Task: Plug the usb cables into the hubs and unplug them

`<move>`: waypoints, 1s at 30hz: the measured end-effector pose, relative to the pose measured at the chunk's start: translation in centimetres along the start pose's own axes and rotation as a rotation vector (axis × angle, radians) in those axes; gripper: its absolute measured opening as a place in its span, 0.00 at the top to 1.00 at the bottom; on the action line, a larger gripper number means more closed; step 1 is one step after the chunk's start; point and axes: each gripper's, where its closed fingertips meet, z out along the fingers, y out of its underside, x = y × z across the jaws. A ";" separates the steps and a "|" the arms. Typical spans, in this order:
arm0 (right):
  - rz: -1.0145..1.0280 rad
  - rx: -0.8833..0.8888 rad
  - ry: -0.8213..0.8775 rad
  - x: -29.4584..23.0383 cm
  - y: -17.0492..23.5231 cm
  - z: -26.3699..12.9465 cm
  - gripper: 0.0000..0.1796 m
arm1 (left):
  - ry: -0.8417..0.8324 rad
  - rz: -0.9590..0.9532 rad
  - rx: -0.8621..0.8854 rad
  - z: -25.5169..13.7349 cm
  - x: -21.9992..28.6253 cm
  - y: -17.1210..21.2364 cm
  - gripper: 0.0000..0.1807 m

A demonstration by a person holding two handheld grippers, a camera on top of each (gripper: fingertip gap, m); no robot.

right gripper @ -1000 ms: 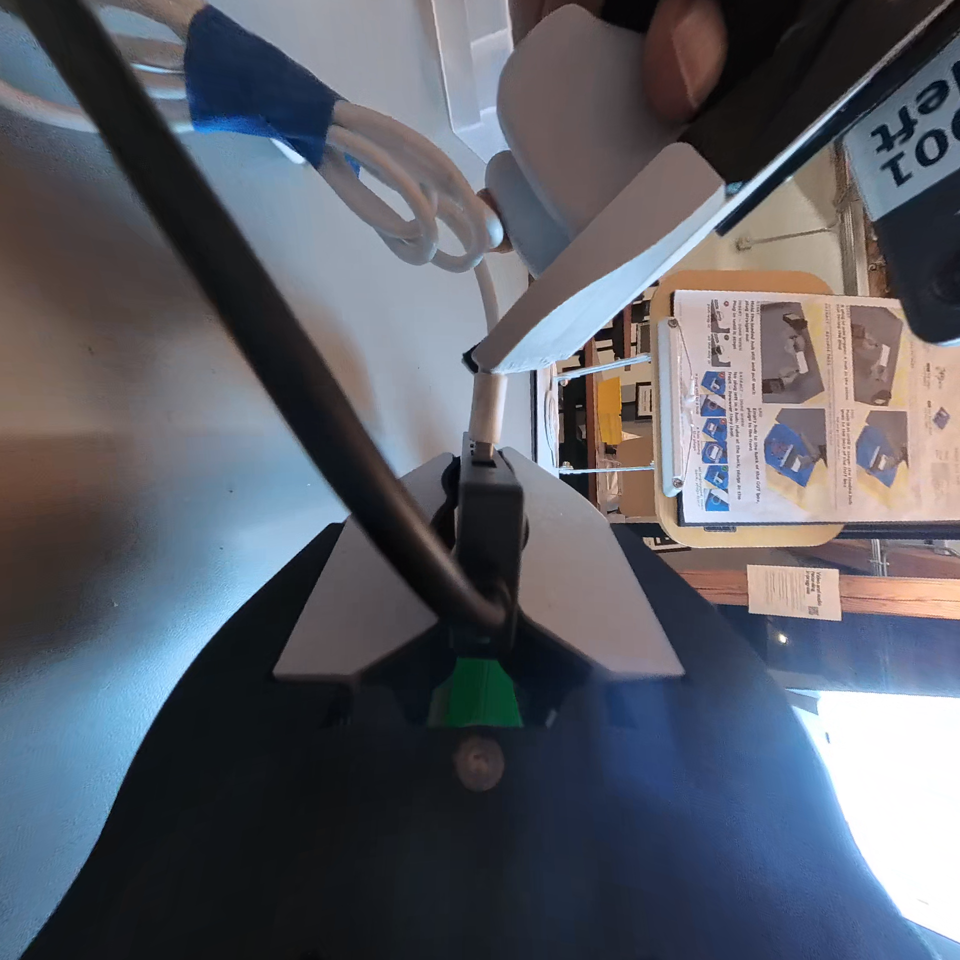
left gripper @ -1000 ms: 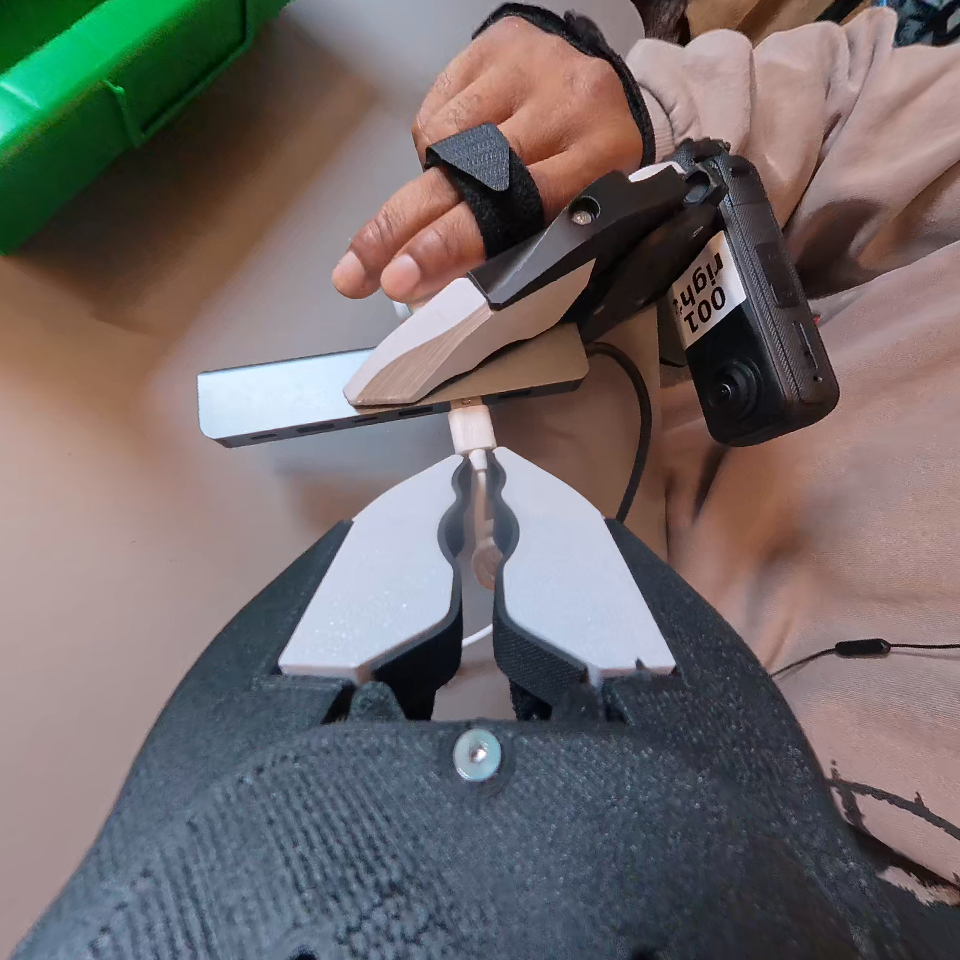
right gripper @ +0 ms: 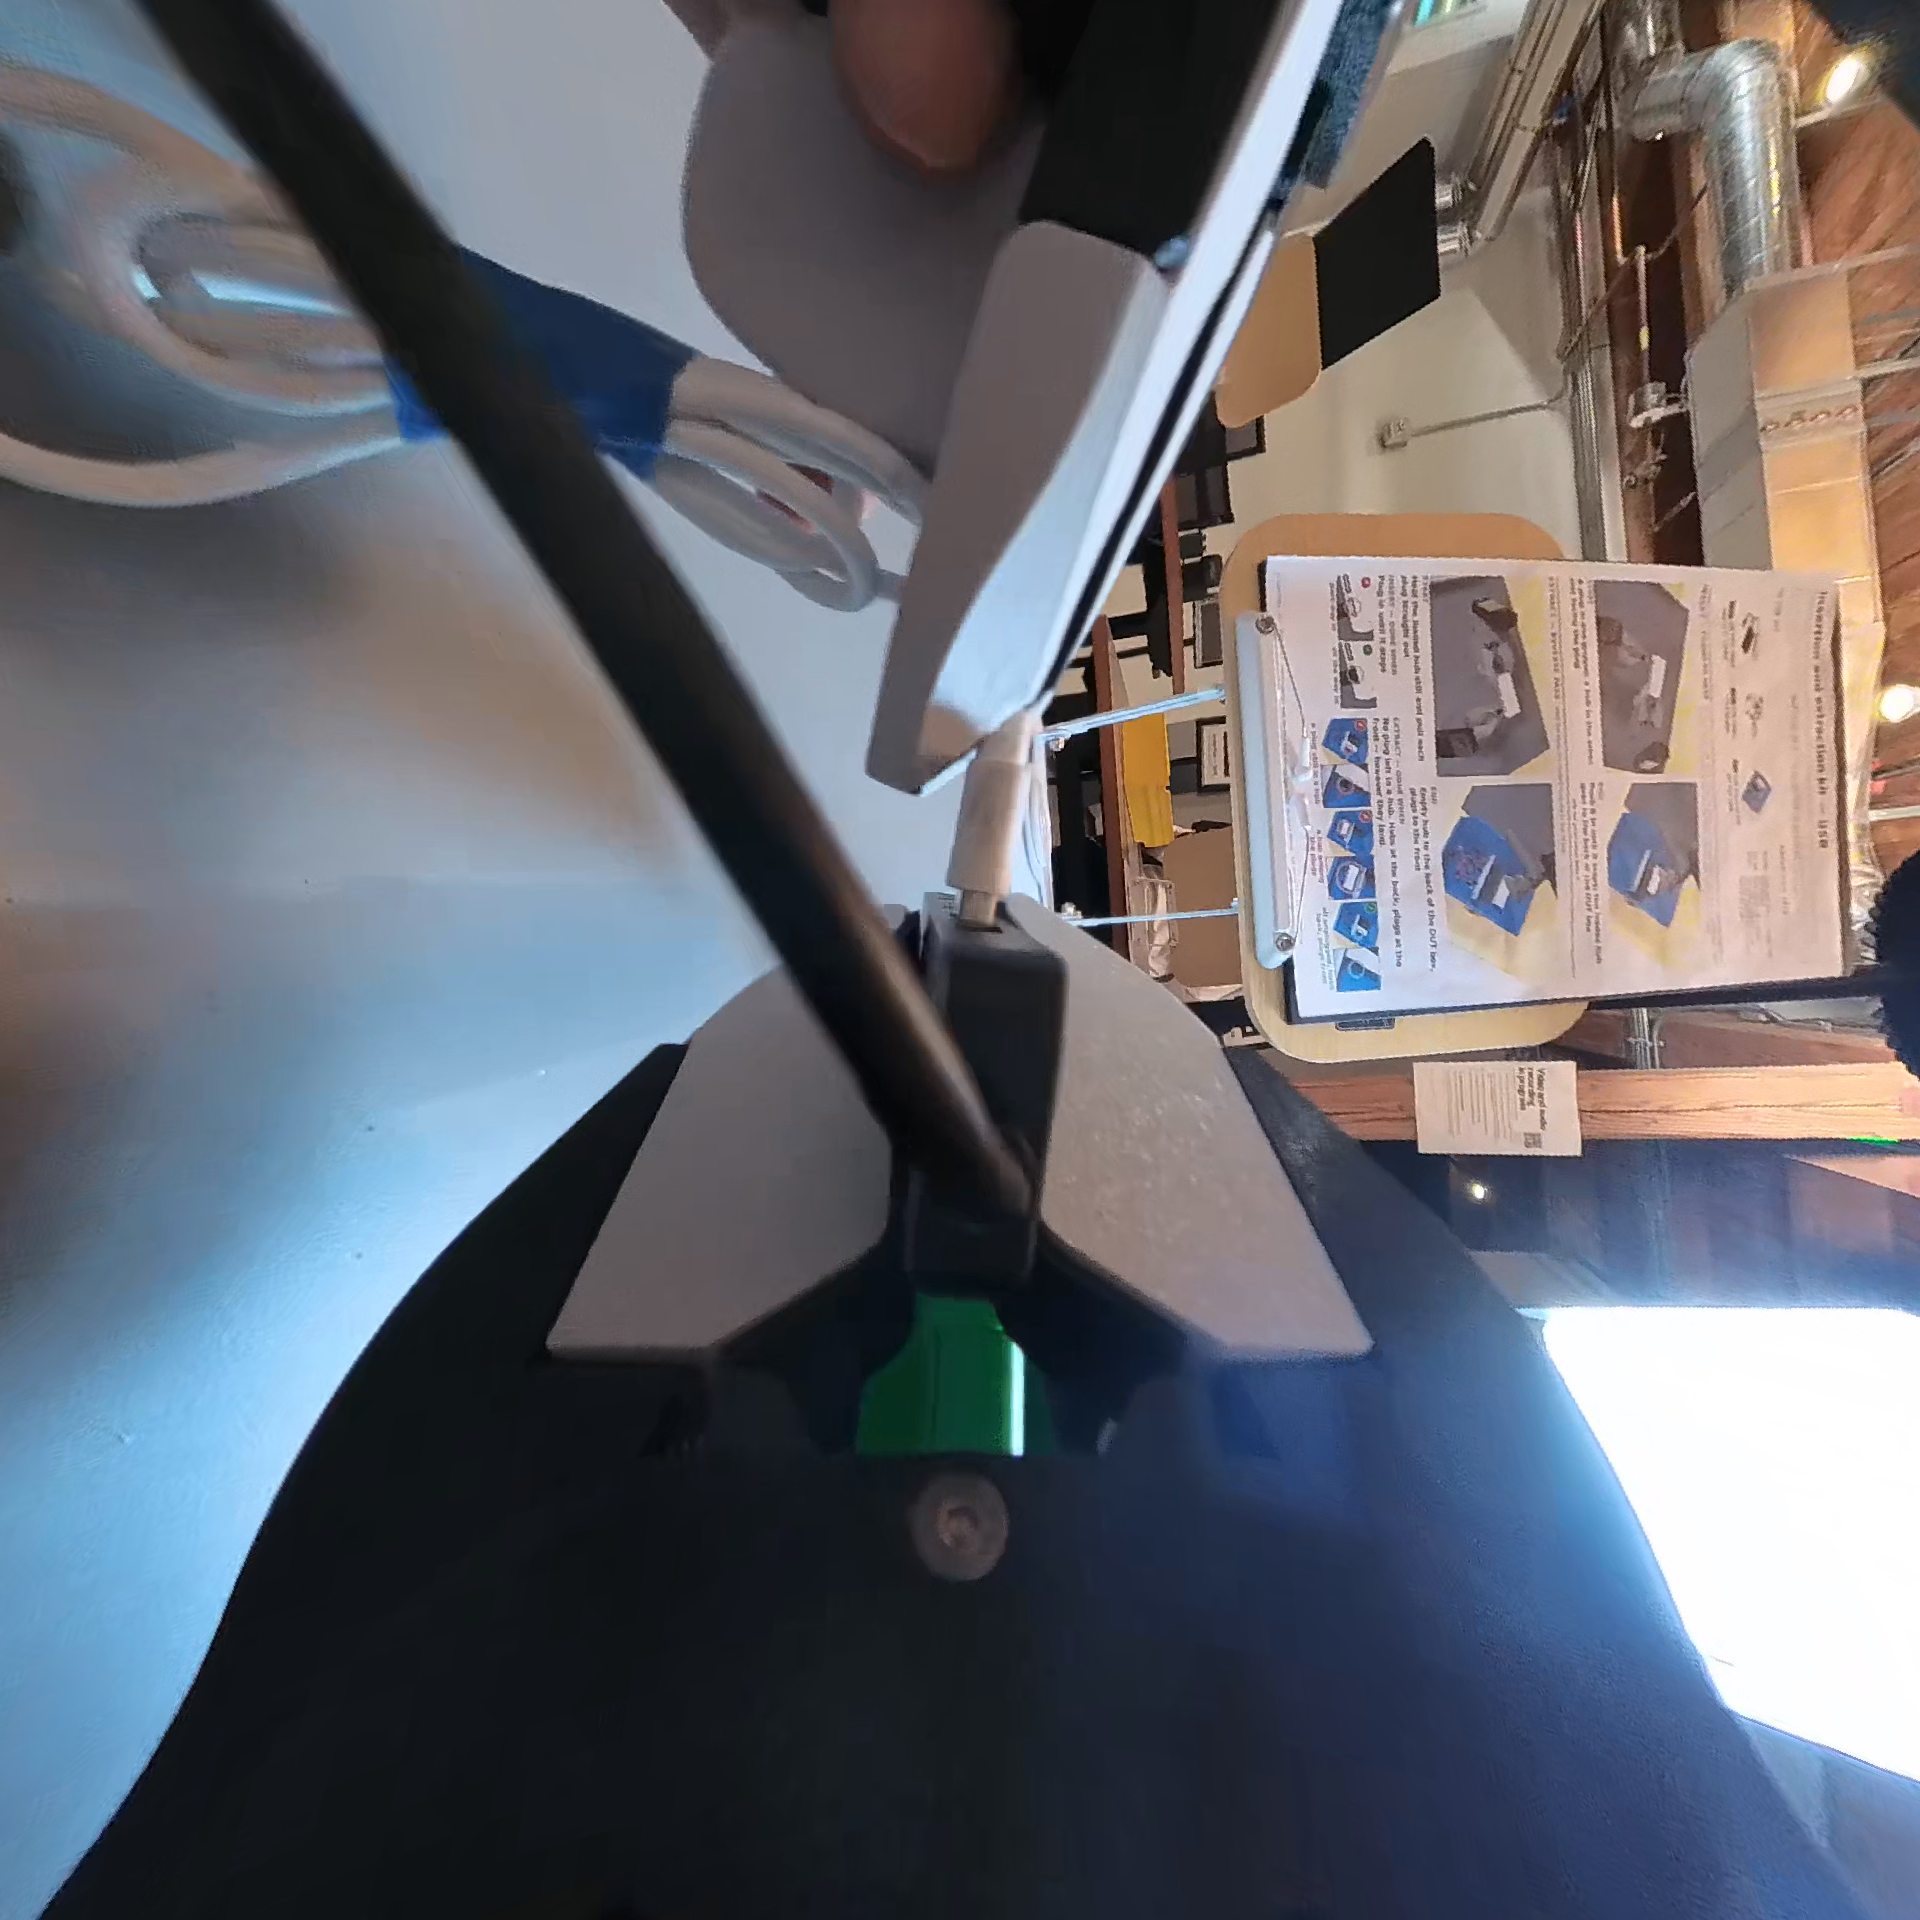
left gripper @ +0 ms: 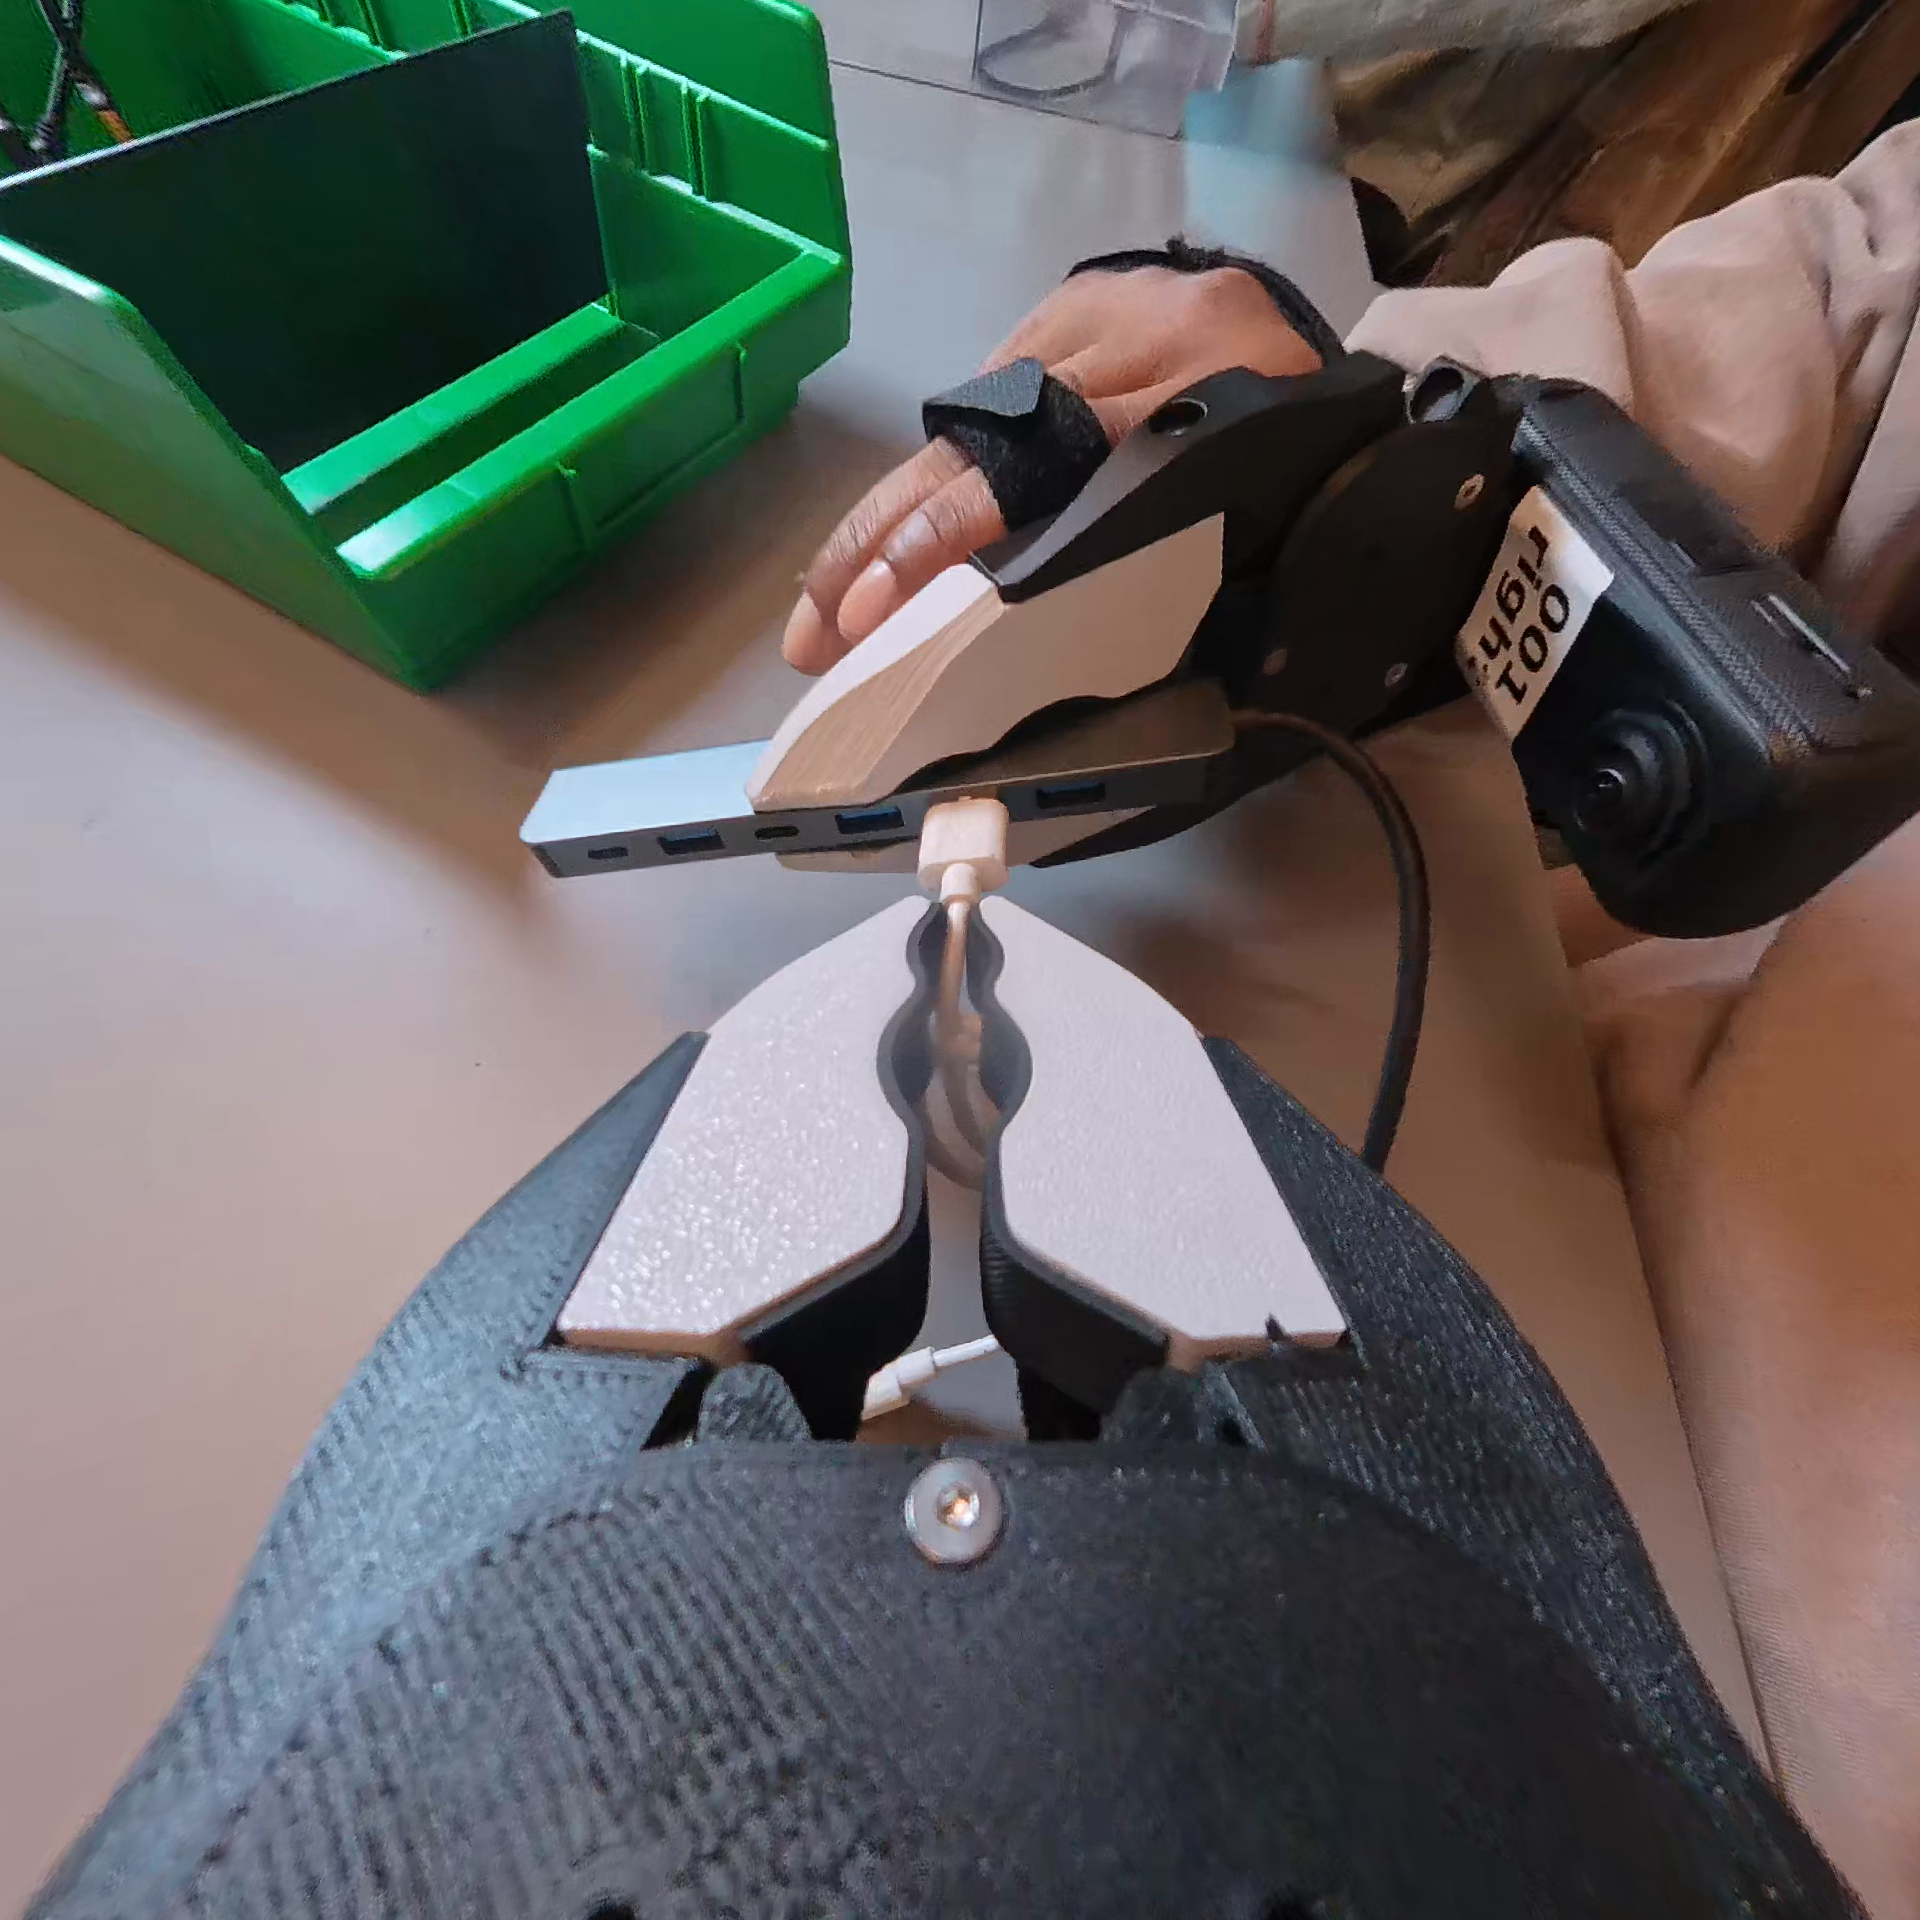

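right tongs (left gripper: 997,769) clamp hub (left gripper: 665,805) — left tongs (left gripper: 961,914) pinch white cable (left gripper: 958,956)

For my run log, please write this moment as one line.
left gripper: shut on white USB cable | plug: seated in USB hub | right gripper: shut on hub

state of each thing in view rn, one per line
grey slim usb hub: held off the table, clamped in the right gripper
white usb plug: seated in a hub port
left gripper: shut on the white cable behind the plug
right gripper: shut on the hub
green plastic bin: open-topped, dark divider upright
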 end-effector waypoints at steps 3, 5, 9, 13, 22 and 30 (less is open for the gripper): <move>0.011 -0.006 -0.020 -0.4 -0.1 0.3 0.94 | -0.036 0.029 -0.015 -0.1 -0.3 0.3 0.98; 0.046 0.006 -0.028 -0.3 -0.1 0.5 0.94 | -0.048 0.051 0.000 -0.2 -0.4 0.1 0.98; 0.244 0.074 0.002 1.8 -0.5 0.8 0.94 | -0.057 0.068 0.115 -1.7 -0.7 -2.1 0.95; 0.394 0.103 0.001 2.5 1.1 0.8 0.90 | -0.145 0.078 0.230 -4.2 -2.4 -3.6 0.88; 0.507 0.155 -0.001 4.2 1.2 -0.6 0.93 | -0.390 0.084 0.264 -11.6 -7.2 -3.5 0.85; 0.660 0.145 0.068 6.7 4.1 -1.7 0.93 | -0.750 0.042 -0.015 -26.9 -16.1 -0.7 0.82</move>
